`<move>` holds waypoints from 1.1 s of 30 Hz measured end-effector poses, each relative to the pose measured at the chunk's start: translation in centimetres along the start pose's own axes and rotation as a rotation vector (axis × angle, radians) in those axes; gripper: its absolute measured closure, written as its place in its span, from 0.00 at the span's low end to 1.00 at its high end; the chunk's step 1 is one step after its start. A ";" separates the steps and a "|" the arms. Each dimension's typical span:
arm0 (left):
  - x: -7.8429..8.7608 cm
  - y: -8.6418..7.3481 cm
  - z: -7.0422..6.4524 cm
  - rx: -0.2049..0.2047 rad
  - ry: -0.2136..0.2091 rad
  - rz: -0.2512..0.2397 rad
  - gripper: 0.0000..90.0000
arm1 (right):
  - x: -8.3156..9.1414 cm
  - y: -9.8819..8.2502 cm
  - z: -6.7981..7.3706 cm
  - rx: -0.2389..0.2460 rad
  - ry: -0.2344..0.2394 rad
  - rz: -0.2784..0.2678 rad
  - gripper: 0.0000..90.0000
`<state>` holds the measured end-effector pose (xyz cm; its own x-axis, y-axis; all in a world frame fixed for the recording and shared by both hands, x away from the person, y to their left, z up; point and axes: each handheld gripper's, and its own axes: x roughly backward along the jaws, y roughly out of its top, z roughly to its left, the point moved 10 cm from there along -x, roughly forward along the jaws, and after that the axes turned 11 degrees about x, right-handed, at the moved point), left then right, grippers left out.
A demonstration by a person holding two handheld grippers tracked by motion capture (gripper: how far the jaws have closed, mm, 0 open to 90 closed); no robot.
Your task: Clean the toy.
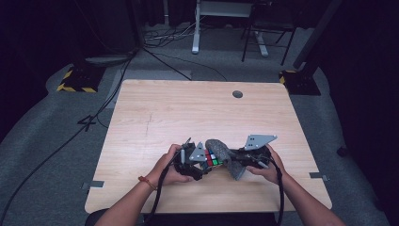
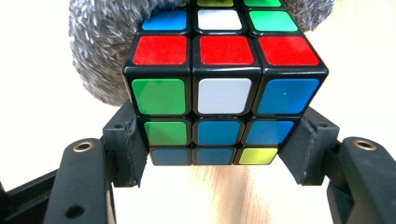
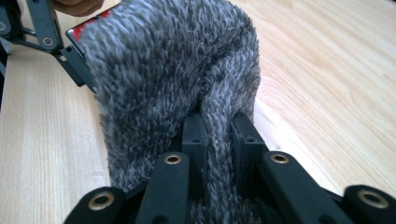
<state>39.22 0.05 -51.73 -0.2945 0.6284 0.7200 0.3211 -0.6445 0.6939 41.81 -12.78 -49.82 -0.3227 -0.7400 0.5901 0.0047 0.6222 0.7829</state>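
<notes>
Near the table's front edge, the left gripper (image 1: 200, 162) has its fingers (image 2: 128, 149) clamped on the bottom layer of a Rubik's cube (image 2: 224, 93), lifted just off the table (image 1: 188, 108). Right against it, the right gripper (image 1: 237, 162) pinches a fold of fuzzy grey cloth (image 3: 177, 79) tight between its fingers (image 3: 194, 135), draped over the cube's far side. To wipe well, I'd say keep the cube locked steady and drag the cloth flat across each face, not bunched. The cube is scrambled: red, white, green, blue and yellow stickers, glossy black edges.
</notes>
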 end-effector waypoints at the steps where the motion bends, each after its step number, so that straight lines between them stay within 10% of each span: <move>1: 0.0 0.0 0.0 0.004 -0.006 -0.002 0.38 | 0.1 0.2 0.1 0.011 -0.008 -0.004 0.88; 14: -1.5 0.0 -0.6 -0.019 -0.013 0.034 0.38 | -0.1 4.1 3.9 0.182 0.015 -0.056 0.88; 24: 0.1 0.5 -0.1 -0.012 -0.005 -0.028 0.38 | 0.9 1.5 0.1 0.060 -0.064 -0.026 0.88; 33: 0.4 1.1 -0.3 -0.006 -0.021 -0.070 0.38 | 0.2 -0.1 -0.4 -0.028 0.033 -0.018 0.88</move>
<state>39.20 -0.53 -50.73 -0.2966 0.6811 0.6694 0.2947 -0.6014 0.7426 42.12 -13.09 -49.71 -0.2913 -0.7592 0.5820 0.0257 0.6020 0.7981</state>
